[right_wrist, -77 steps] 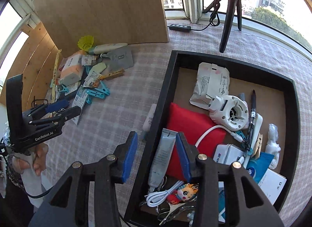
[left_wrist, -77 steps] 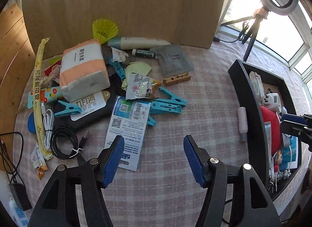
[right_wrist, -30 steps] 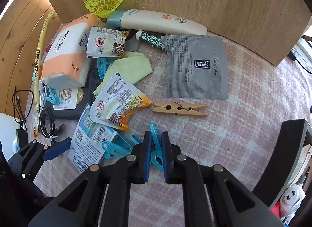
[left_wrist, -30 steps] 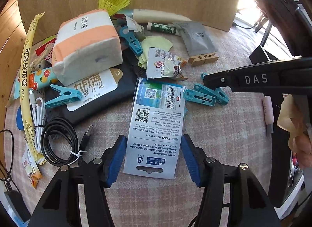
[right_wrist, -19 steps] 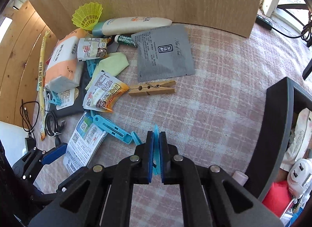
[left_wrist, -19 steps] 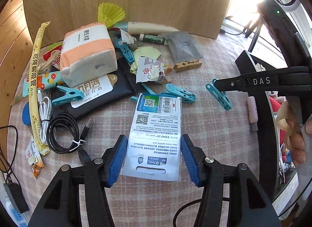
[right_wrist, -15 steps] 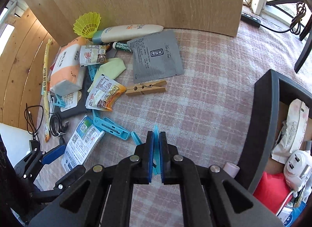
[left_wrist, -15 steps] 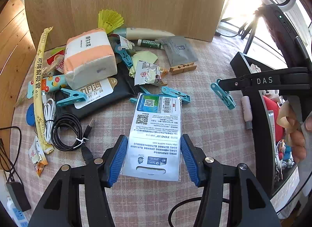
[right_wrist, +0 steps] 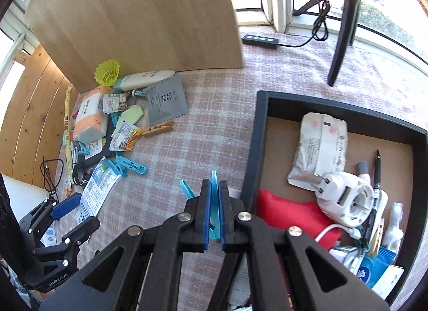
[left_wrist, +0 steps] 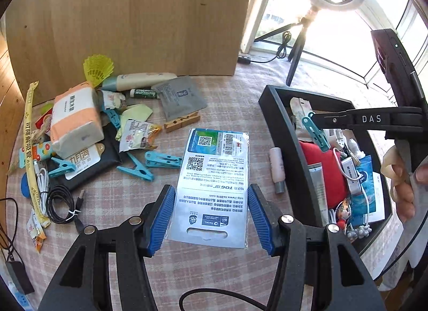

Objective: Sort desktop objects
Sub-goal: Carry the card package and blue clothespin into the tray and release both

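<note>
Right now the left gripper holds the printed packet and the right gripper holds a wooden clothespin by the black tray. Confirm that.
Not quite. The right gripper grips a blue plastic clip, as the right wrist view shows; the wooden clothespin lies on the cloth. The left gripper does hold the printed packet, near the black tray.

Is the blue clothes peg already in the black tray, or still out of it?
Out. The right gripper is shut on the clothes peg, beside the tray's rim.
</note>
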### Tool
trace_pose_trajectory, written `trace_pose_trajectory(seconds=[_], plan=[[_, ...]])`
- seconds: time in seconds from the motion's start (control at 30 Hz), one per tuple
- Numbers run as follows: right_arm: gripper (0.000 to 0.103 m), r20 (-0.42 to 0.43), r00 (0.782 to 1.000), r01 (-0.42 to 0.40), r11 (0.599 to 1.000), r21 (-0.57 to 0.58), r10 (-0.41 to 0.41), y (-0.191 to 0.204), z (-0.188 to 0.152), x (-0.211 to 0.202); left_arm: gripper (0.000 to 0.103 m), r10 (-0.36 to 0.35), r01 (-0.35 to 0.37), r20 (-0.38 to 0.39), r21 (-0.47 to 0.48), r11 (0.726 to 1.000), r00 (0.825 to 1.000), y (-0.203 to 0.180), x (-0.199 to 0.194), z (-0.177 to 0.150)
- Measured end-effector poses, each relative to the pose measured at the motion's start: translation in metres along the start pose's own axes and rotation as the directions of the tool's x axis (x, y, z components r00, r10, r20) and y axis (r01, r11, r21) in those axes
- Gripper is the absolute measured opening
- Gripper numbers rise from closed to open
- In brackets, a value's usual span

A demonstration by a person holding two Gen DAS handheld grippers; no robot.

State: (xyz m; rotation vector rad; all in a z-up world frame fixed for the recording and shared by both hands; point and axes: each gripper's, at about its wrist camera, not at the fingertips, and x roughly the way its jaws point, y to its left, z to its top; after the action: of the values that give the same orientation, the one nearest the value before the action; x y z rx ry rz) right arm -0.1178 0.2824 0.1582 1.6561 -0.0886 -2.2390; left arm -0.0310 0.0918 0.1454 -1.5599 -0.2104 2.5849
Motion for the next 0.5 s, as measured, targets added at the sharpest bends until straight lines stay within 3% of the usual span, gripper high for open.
trace_pose_trajectory(seconds=[0.23, 0.5], plan=[[0.005, 0.031, 0.997, 0.061, 0.994, 0.091, -0.064, -0.057, -0.014, -0.029, 0.054, -0.084, 0.084, -0.005, 0.133, 0.988, 0.996, -0.078, 0.007, 0.016], [0.006, 0.038, 0.990, 0.124, 0.977, 0.174, -0.133, -0.111, -0.037, -0.050, 0.054, -0.150, 0.156, -0.042, 0.269, 0.950, 0.988, -0.159, 0.019, 0.018]])
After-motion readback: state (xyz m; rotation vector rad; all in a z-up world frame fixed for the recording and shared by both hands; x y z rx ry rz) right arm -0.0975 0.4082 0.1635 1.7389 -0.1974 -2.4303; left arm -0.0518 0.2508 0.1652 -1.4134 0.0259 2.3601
